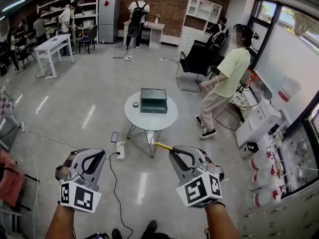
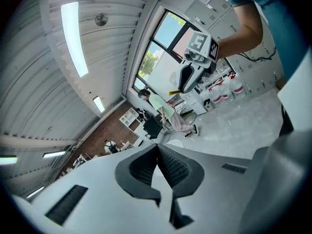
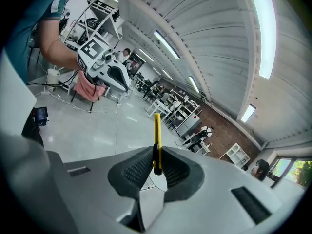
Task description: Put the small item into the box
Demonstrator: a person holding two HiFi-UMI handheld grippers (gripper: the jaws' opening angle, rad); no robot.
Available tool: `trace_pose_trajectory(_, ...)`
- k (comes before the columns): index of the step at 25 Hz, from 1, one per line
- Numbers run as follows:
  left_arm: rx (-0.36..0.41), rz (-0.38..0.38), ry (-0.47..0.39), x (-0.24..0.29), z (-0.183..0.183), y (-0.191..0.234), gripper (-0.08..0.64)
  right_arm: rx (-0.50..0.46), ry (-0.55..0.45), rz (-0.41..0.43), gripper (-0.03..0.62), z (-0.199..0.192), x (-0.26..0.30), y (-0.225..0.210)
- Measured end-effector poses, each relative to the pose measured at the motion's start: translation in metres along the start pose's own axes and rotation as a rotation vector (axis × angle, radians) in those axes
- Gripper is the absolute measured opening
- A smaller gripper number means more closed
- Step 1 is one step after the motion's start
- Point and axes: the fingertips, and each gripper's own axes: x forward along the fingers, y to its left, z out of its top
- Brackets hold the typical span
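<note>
The left gripper [image 1: 84, 158], grey with a marker cube, is held low with its ribbed jaws pressed together and nothing between them, as the left gripper view [image 2: 157, 147] shows. Ahead on the floor stands a round white table [image 1: 169, 121], bearing a dark green open-topped box [image 1: 153, 103] with a small dark round object [image 1: 135, 104] just beside it. The right gripper [image 1: 172, 152] has its jaws clamped on a thin yellow stick-like item [image 3: 157, 130], whose tip [image 1: 162, 146] points toward the table, well apart from the box. Farther right stands a person in a pale yellow shirt [image 1: 232, 66].
</note>
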Motion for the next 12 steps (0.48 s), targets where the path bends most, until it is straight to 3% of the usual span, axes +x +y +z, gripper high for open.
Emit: trace_pose_trajectory(12,0.047,0.021,0.056,0.07,0.067,-0.019,0.02,0.039,-0.073,-0.007,0.071,-0.072,-0.012,-0.077)
